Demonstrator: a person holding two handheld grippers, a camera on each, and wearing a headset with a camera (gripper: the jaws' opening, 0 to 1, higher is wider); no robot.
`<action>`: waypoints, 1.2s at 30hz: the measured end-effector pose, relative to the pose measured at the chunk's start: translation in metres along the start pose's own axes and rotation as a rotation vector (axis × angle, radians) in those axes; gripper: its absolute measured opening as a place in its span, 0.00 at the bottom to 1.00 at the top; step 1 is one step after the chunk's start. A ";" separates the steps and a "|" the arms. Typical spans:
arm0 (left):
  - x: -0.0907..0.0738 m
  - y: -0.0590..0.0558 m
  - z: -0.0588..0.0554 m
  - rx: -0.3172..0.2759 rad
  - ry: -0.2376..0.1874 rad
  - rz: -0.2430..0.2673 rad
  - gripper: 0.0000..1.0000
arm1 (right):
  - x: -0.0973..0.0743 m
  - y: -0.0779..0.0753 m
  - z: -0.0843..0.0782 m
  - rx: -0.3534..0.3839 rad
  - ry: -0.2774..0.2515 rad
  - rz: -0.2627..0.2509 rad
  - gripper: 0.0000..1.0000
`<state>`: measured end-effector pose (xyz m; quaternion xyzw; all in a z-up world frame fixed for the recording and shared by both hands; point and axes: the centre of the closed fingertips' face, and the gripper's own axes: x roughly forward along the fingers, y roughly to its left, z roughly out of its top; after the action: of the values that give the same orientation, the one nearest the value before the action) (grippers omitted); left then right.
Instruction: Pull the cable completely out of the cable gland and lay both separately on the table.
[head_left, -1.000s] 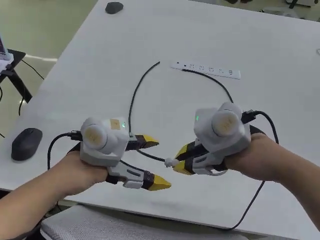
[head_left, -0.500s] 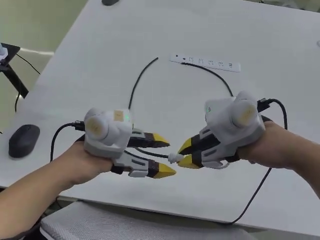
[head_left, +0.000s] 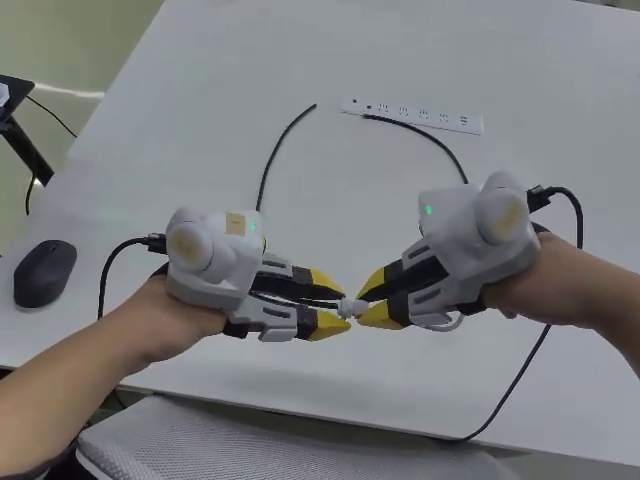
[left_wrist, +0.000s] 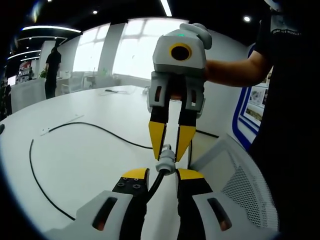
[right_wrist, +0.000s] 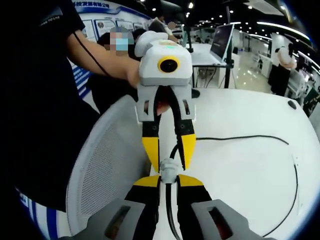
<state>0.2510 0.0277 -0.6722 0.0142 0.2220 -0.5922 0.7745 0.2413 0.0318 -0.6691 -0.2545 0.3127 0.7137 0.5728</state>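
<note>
While set tip-to-tip at lower centre of head view for a straight pull-apart, pinching cable (left_wrist: 154, 184) w/ left gripper (head_left: 332, 303) jaws just beside cable gland (head_left: 348, 308), clamping gland w/ right gripper (head_left: 368, 302) jaws, above bench (head_left: 400, 60) edge.

in the head view the small white plastic cable gland (head_left: 347, 308) is half buried between yellow jaw tips, its details too small to tell. the thin black cable (head_left: 270, 170) runs out of sight behind the left gripper (head_left: 333, 307). the long white power strip (head_left: 412, 116) has sockets too tiny to count. a dark stand (head_left: 25, 155) is cut by the left edge.
</note>
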 end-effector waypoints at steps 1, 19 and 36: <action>0.000 0.000 0.001 -0.005 -0.006 -0.001 0.21 | 0.000 -0.001 -0.001 -0.005 -0.001 -0.001 0.06; 0.004 -0.003 -0.001 -0.016 0.004 -0.016 0.15 | 0.005 0.001 -0.008 -0.123 -0.044 -0.031 0.07; -0.005 -0.012 0.004 -0.014 0.015 -0.018 0.15 | -0.002 0.008 0.002 0.147 -0.231 0.036 0.11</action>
<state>0.2403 0.0272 -0.6641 0.0114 0.2320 -0.5977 0.7674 0.2343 0.0311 -0.6650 -0.1224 0.3007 0.7237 0.6090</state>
